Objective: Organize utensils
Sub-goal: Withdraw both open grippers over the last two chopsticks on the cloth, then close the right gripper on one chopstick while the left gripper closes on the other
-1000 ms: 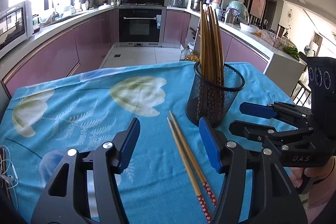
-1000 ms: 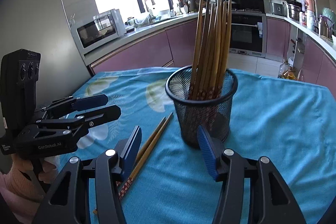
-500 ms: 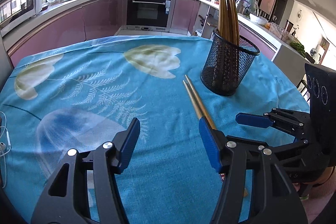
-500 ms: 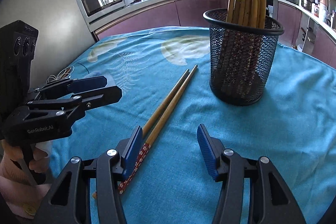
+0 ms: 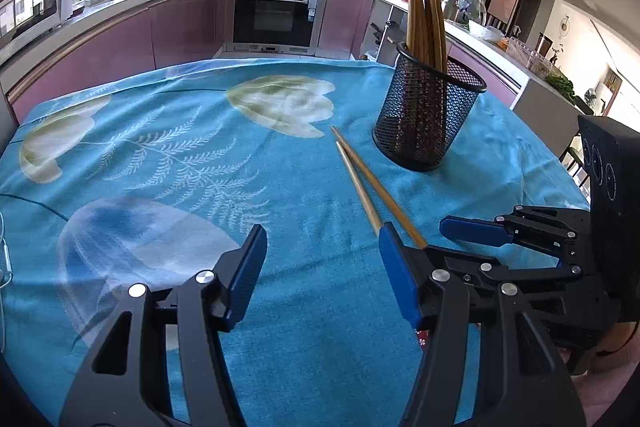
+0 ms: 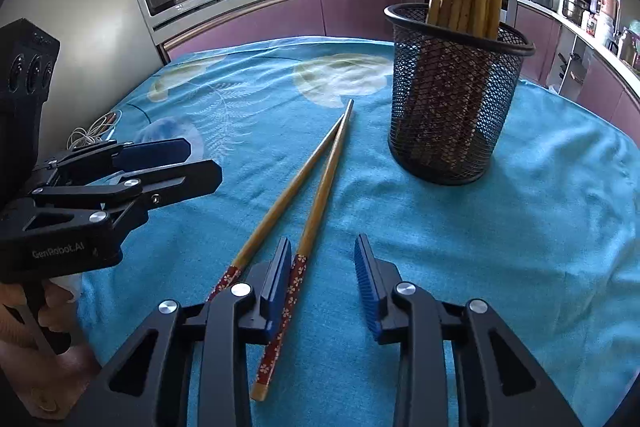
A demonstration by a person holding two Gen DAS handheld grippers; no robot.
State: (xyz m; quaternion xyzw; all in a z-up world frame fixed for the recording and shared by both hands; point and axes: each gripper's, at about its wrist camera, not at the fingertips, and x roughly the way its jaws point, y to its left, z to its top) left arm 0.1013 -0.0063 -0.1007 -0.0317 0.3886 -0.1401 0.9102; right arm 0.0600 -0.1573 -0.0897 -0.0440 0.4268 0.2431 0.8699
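Between the right gripper (image 6: 323, 273)'s wide blue ribbed fingers lies one of two wooden chopsticks (image 6: 320, 187) on a turquoise floral cloth (image 6: 520, 227); left gripper (image 5: 322, 273) spread wide. Beyond, mesh cup (image 6: 452, 99) holds more; kitchen behind.

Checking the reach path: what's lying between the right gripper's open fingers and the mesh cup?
Only bare blue cloth between the right gripper and the cup; the loose chopsticks lie just left, in the right wrist view.

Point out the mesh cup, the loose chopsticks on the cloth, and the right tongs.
Mesh cup (image 6: 448, 115), right wrist view, on its mesh wall.
Loose chopsticks (image 6: 320, 193), right wrist view, on one bare wooden shaft.
Right tongs (image 6: 323, 287), right wrist view, midway between the blue tips.
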